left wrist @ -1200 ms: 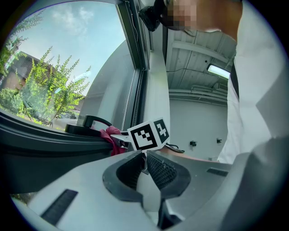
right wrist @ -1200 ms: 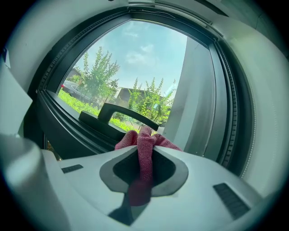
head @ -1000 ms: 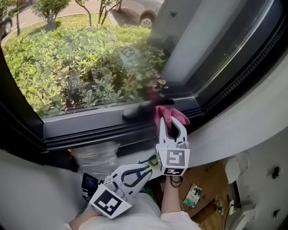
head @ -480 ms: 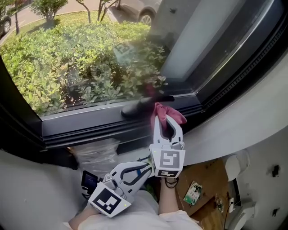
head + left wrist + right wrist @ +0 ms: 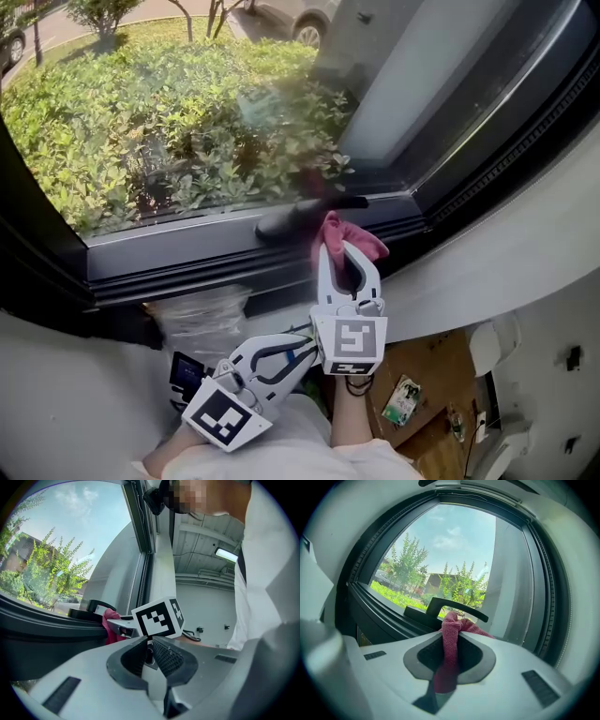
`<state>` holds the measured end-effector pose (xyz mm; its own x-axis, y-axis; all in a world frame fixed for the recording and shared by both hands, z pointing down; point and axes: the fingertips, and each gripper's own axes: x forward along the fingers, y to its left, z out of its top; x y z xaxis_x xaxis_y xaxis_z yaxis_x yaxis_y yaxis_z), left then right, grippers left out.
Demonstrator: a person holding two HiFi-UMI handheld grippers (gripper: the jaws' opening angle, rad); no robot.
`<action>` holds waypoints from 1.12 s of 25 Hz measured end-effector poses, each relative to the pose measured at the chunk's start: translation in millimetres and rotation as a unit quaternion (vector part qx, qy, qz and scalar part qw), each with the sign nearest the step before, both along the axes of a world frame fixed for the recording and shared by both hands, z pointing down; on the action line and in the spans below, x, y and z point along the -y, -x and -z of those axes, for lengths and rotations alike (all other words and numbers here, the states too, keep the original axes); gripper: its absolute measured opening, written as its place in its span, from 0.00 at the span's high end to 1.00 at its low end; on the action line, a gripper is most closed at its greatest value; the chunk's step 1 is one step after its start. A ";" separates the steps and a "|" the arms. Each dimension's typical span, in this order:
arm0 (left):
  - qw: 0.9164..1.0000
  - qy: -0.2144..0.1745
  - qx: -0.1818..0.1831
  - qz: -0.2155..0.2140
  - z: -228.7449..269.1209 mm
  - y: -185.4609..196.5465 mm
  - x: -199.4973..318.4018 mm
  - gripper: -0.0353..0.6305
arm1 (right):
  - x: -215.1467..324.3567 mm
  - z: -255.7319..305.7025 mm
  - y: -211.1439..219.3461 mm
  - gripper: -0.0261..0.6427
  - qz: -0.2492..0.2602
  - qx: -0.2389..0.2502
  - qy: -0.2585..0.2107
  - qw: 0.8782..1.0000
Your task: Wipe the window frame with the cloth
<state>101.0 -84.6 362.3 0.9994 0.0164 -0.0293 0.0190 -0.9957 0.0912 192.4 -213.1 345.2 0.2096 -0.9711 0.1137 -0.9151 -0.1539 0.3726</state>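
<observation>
A pink cloth (image 5: 345,238) is pinched in my right gripper (image 5: 342,249), whose jaws are shut on it. The cloth's bunched end (image 5: 453,623) sticks out past the tips, right by the dark lower window frame (image 5: 206,267) and just below the black window handle (image 5: 292,217). Whether it touches the frame I cannot tell. My left gripper (image 5: 302,349) hangs low, below the sill and left of the right gripper. Its jaws are shut with nothing between them, and from its own view I see the right gripper's marker cube (image 5: 157,617) and the cloth (image 5: 110,625).
Glass pane (image 5: 178,112) with green bushes outside fills the upper left. A dark vertical frame (image 5: 511,122) runs up the right. White sill (image 5: 487,267) lies below it. A clear plastic bag (image 5: 197,319) and small items on a wooden surface (image 5: 427,394) sit below.
My right gripper with the cloth has shifted slightly left along the lower frame, toward the handle. The left gripper has stayed in place.
</observation>
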 end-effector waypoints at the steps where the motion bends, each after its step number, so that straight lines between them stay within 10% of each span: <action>1: 1.000 0.001 -0.001 -0.002 0.4 -0.3 -0.7 0.88 | 0.0 0.1 0.8 0.87 0.004 0.002 0.000 1.000; 11: 0.999 0.006 0.002 -0.050 -0.6 -1.4 -17.0 0.88 | 1.2 2.3 30.9 0.87 0.118 0.046 -0.033 0.991; 25: 0.998 0.010 0.004 -0.062 -3.6 -1.3 -16.9 0.88 | -0.8 5.7 40.0 0.87 0.153 0.050 -0.073 0.984; 28: 0.998 0.031 -0.043 -0.037 11.2 2.0 -6.0 0.88 | -6.2 10.3 38.3 0.87 0.144 0.020 -0.086 0.986</action>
<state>99.0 -78.6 351.1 0.9894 0.0849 -0.1182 0.1020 -0.9838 0.1476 154.0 -206.9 334.9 -0.0785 -0.9954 -0.0557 -0.9435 0.0561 0.3267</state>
